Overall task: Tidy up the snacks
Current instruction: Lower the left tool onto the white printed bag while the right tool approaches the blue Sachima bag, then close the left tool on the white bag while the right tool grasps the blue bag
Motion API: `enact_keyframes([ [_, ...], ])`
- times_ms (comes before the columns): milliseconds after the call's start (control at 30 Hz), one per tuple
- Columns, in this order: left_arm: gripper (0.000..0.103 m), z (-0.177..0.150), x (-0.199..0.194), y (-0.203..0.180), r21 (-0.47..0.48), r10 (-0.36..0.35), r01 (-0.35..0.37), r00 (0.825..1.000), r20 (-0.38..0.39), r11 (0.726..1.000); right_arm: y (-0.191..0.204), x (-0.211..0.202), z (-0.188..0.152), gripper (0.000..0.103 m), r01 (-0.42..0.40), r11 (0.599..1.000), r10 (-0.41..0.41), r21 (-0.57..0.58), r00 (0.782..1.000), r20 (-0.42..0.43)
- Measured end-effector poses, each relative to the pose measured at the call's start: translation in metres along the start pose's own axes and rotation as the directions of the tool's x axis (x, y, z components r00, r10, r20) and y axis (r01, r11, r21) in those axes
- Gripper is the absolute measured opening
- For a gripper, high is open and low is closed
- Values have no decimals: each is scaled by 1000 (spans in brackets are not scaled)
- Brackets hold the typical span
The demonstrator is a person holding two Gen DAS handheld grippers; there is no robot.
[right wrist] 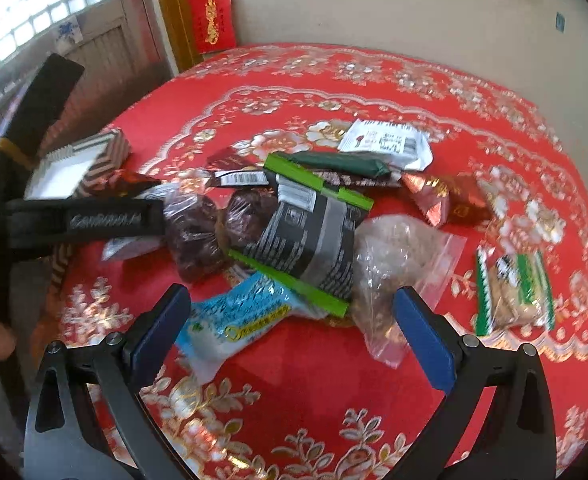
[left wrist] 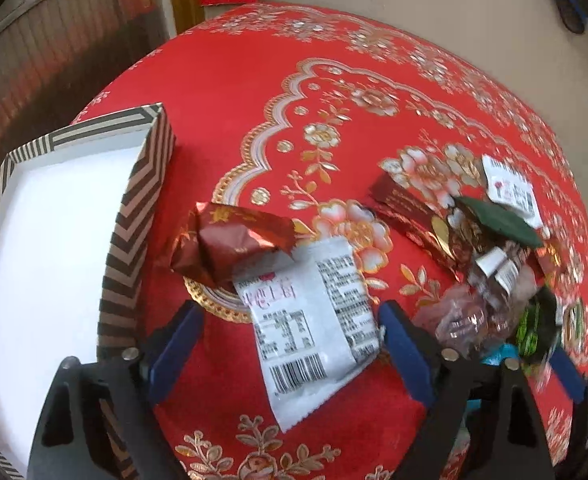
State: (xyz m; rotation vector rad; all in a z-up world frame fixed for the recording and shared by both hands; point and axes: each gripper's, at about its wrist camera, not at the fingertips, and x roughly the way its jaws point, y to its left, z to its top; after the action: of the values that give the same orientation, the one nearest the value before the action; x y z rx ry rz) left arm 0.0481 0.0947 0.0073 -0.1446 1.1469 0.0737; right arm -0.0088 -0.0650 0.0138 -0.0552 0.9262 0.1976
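My left gripper (left wrist: 290, 340) is open over a white snack packet (left wrist: 310, 312) with a barcode that lies flat on the red tablecloth. The packet sits between the blue pads, close to the right one and well apart from the left one. A red foil packet (left wrist: 230, 244) overlaps its far corner. The striped box (left wrist: 146, 184), white inside, stands just left of them. My right gripper (right wrist: 292, 332) is open above a light-blue packet (right wrist: 234, 320), a black-and-green packet (right wrist: 314, 236) and a clear zip bag (right wrist: 398, 264). The left gripper's black body (right wrist: 94, 220) shows at the left.
More snacks lie heaped on the floral tablecloth (right wrist: 334, 380): bags of dark fruit (right wrist: 194, 232), a dark green bar (right wrist: 342, 162), a white packet (right wrist: 386, 142), red foil packets (right wrist: 446, 196) and a green-edged wafer pack (right wrist: 514, 292). A wall and door frame stand behind the table.
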Motion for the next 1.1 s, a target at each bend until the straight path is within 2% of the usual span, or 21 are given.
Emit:
enact_keyframes([
  [100, 86, -3, -3, -3, 11, -27, 28, 999, -17, 1000, 4, 3, 0, 102, 96, 993, -96, -63, 995, 0],
  [233, 86, -9, -5, -11, 56, -29, 30, 999, -25, 998, -9, -9, -8, 102, 148, 984, -148, -100, 989, 5],
  [333, 86, -10, -8, -9, 43, -90, 93, 994, -53, 995, -27, -17, -12, 102, 168, 981, -170, -95, 985, -15],
  [467, 86, -1, -7, 5, -54, -111, 108, 992, -58, 993, -42, -25, -15, 102, 56, 998, -57, -36, 998, -22],
  [533, 87, 2, -6, 9, -89, -103, 98, 993, -62, 991, -40, -22, -17, 102, 42, 999, -43, -31, 999, -30],
  [667, 86, 1, -4, 2, -83, -55, 51, 997, -48, 995, -31, -19, -23, 102, -11, 1000, 11, -3, 999, -33],
  [767, 86, -2, -2, -5, -76, -11, 9, 999, -30, 997, -30, -18, -24, 102, -6, 999, 6, 34, 1000, -22],
  [800, 85, -2, -2, -7, -68, -1, 0, 1000, -21, 998, -31, -18, -23, 102, -13, 999, 14, 49, 1000, -15],
  [833, 79, -2, -2, -8, -60, 11, -12, 1000, -12, 998, -31, -18, -23, 102, -20, 998, 21, 58, 1000, -12],
  [933, 61, -1, -3, -9, -38, 48, -48, 999, 2, 998, -22, -14, -21, 88, -36, 999, 36, 40, 999, -10],
  [967, 58, 0, -3, -8, -31, 52, -52, 999, 4, 998, -20, -9, -21, 76, -33, 999, 34, 38, 999, -23],
  [1000, 58, 0, -4, -7, -29, 45, -45, 999, 4, 999, -19, -7, -21, 67, -42, 998, 43, 38, 999, -32],
  [1067, 56, -2, -5, -5, -17, 36, -35, 999, 12, 999, -18, -2, -25, 55, -52, 998, 54, 24, 998, -43],
  [1100, 56, -4, -6, -4, -9, 31, -31, 999, 21, 999, -17, -4, -26, 44, -42, 999, 43, 9, 999, -30],
])
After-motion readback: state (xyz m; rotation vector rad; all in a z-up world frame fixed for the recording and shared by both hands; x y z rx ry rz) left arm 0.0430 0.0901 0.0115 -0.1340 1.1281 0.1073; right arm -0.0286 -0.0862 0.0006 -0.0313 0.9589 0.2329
